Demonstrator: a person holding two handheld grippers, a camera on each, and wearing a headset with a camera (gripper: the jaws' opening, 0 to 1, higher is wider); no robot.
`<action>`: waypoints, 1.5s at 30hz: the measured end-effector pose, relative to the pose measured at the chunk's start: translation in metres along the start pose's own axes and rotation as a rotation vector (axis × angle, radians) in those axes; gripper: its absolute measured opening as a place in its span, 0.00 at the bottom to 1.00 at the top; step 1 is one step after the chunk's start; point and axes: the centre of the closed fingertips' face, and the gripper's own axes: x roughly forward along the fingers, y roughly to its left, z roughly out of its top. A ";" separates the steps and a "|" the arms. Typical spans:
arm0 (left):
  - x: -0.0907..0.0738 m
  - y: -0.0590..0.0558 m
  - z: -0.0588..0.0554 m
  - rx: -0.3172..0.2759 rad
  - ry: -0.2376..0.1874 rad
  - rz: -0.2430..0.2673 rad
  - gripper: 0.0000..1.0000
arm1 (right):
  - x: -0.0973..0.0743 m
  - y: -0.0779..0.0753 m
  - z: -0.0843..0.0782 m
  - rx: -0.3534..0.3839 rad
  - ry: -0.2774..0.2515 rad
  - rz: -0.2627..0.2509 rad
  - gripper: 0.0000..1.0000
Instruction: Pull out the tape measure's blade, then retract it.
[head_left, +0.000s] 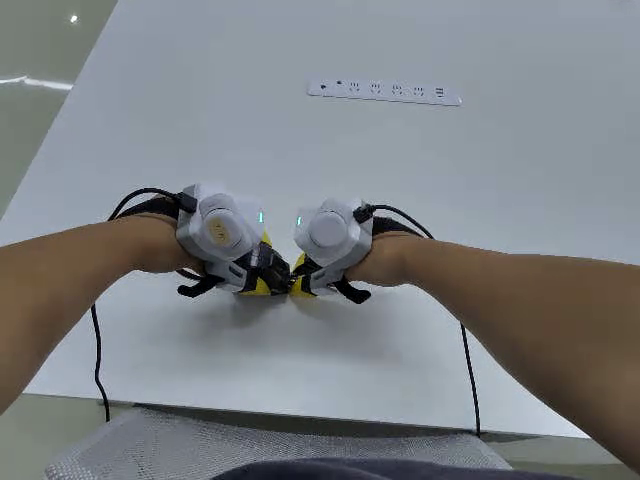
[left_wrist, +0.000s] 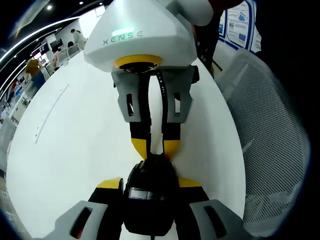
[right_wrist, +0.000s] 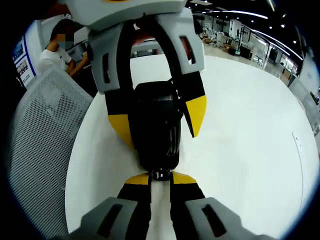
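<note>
**Item: tape-measure task, state at this moment.**

- **Progress:** no length of blade shows. The two grippers sit nose to nose, so the blade appears to lie wound inside its case. By this reading, at least one pull or retract stroke is not under way. Whether the pull is yet to be made cannot be told.
- **Black rounded plastic tape measure** (left_wrist: 150, 200): smooth, glossy shell with a small pale label. It is held just above the white matte workbench (head_left: 300, 120), near its front edge.
- **Left gripper** (left_wrist: 149, 182): grey body and yellow-tipped black jaws, clamped on either side of the tape measure.
- **Right gripper** (right_wrist: 160, 177): same build, jaws drawn nearly together at the case mouth, apparently pinching the small metal end hook (right_wrist: 160, 174).
- **White flat power strip** (head_left: 385, 92): lies well apart from the work, at the far side.
- **Grey mesh chair** (right_wrist: 45, 130): open weave, beside the bench.
</note>
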 end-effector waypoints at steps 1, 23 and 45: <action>0.000 0.000 0.000 -0.002 0.000 0.000 0.36 | 0.000 0.000 -0.001 0.005 0.002 0.000 0.12; 0.000 0.002 0.000 -0.025 -0.022 -0.005 0.37 | -0.009 -0.001 -0.014 0.022 0.047 -0.013 0.12; 0.002 0.004 0.000 -0.028 -0.026 -0.008 0.37 | -0.013 -0.003 -0.024 0.034 0.069 -0.022 0.12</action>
